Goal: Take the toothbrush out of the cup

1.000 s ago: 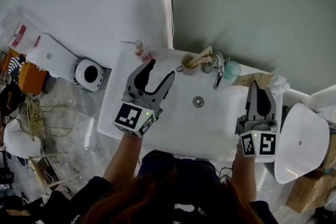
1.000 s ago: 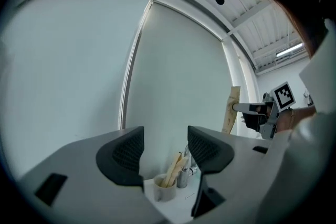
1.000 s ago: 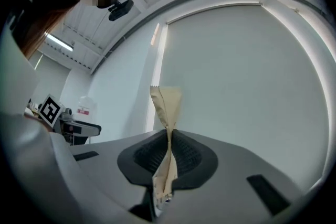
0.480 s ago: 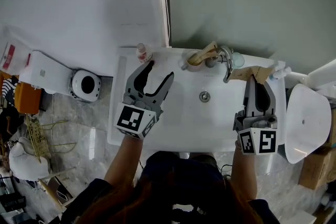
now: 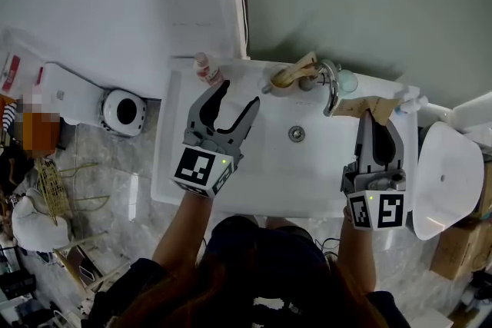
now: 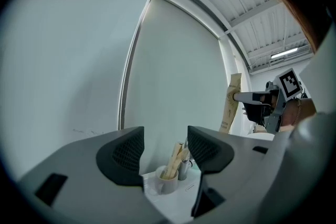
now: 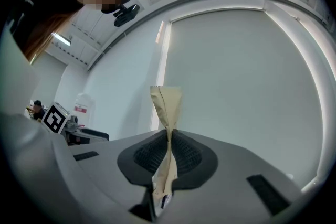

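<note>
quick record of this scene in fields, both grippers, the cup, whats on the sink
left gripper: open, empty, aimed toward the cup
right gripper: shut on a paper toothbrush packet
held packet: clear of the cup, right of the faucet
cup: white, at the back edge of the sink, other paper packets standing in it
faucet: chrome, beside the cup
bottle: small, back left corner of the sink

A white rectangular washbasin (image 5: pixel 269 165) carries a small white cup (image 5: pixel 280 78) and a curved chrome tap (image 5: pixel 332 92) at its twelve o'clock edge. At nine o'clock the left gripper (image 5: pixel 238 94) gapes; at three o'clock the right gripper (image 5: pixel 372 117) pinches a tan paper-wrapped toothbrush (image 5: pixel 361 105).
</note>
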